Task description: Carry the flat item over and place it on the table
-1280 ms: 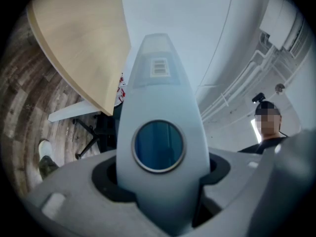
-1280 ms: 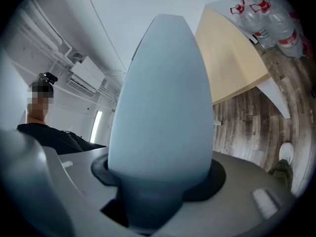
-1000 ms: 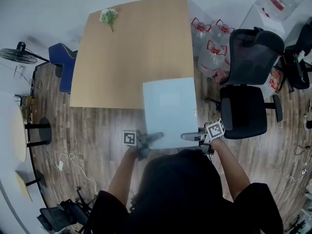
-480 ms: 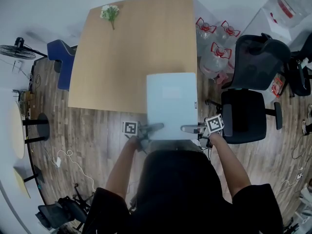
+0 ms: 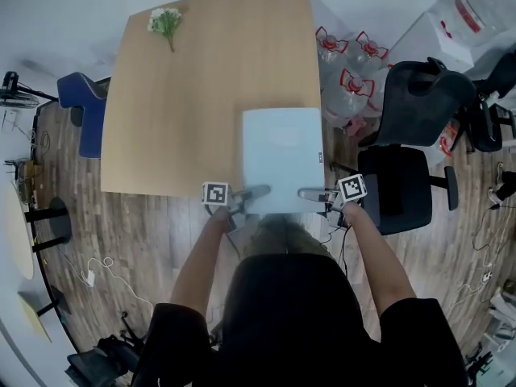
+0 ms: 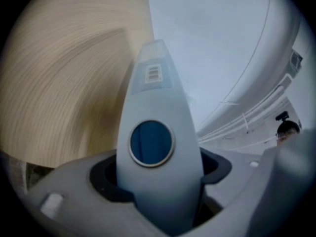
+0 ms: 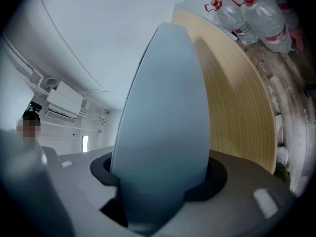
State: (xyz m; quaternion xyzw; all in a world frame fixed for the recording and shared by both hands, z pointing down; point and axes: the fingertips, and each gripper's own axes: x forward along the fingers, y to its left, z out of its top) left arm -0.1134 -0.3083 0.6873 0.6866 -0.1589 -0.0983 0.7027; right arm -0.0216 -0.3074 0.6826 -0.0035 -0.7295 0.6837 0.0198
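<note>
A blue chair (image 5: 81,119) is far left, and flowers (image 5: 164,20) lie on the far left corner of the table (image 5: 201,95). My left gripper (image 5: 254,193) is closed on the near left corner of the board (image 5: 282,156). The board is flat over the near right part of the table, and its near edge sticks out toward me. My right gripper (image 5: 313,193) grips the near right corner; its jaws just opened a bit wider, with the board between them. Bottles (image 5: 347,79) and a black chair (image 5: 403,184) are on the right.
</note>
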